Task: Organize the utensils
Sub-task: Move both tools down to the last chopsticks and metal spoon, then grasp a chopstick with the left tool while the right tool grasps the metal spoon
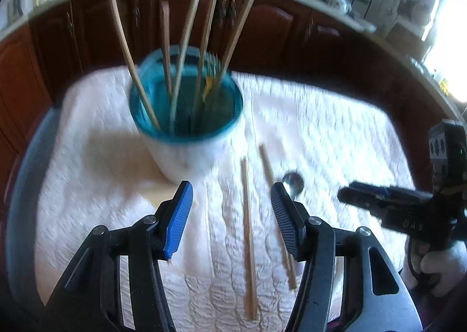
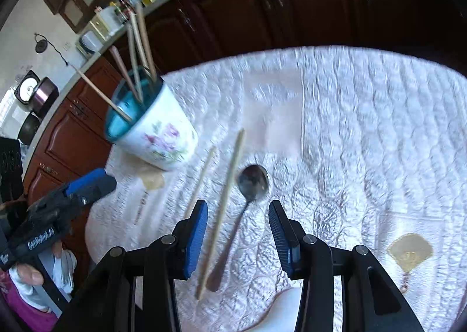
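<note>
though blurred, the cup [image 1: 186, 116] holds chopsticks [image 1: 181, 49].

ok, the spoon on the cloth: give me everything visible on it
The spoon looks like plain metal, with a rounded, dull reflective bowl and a slim handle. It lies flat on the white quilted cloth, bowl toward the floral cup, handle toward the camera. A loose chopstick lies close alongside; contact unclear. The right hand-held gripper is open above its handle, not gripping.
</note>
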`<state>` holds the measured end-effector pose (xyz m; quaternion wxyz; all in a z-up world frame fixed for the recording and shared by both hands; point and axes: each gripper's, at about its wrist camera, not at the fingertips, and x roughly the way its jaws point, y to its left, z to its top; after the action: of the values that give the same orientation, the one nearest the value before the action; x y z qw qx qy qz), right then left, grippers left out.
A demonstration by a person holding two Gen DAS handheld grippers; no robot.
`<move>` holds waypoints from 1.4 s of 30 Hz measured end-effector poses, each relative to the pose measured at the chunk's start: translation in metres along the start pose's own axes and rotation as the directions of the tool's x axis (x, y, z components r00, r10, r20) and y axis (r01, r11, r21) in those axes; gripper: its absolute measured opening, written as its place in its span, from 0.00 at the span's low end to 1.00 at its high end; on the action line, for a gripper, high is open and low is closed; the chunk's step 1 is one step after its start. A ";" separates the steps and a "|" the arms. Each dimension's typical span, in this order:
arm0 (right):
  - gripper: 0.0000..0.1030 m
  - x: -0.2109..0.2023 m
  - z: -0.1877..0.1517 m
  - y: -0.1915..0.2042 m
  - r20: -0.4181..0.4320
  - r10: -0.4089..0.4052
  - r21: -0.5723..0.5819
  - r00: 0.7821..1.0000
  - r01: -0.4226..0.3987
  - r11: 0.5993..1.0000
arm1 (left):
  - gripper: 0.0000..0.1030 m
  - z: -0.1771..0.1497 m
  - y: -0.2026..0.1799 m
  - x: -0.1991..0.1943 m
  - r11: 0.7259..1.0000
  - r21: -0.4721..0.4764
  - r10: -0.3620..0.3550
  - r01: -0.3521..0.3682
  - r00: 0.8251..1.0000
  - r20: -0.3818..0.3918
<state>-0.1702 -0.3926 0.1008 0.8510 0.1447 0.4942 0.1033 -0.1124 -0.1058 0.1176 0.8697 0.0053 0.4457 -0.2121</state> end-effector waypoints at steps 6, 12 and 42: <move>0.40 0.041 0.004 -0.022 -0.039 -0.003 0.021 0.999 0.004 1.000 | 0.54 -0.014 -0.005 0.041 1.000 0.002 0.002 -0.002 0.995 -0.096; 0.31 0.066 0.023 -0.035 -0.050 0.027 0.017 0.998 -0.026 1.000 | 0.54 -0.011 -0.014 0.071 1.000 0.004 0.018 -0.018 0.991 -0.136; 0.08 0.035 -0.034 -0.074 -0.140 0.133 0.025 0.981 -0.131 0.991 | 0.24 -0.029 -0.009 0.087 0.998 0.065 0.019 -0.003 0.968 -0.249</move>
<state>-0.1803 -0.4461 0.0302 0.8039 0.1761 0.5434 0.1655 -0.0936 -0.1396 0.0337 0.8073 0.0622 0.5443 -0.2192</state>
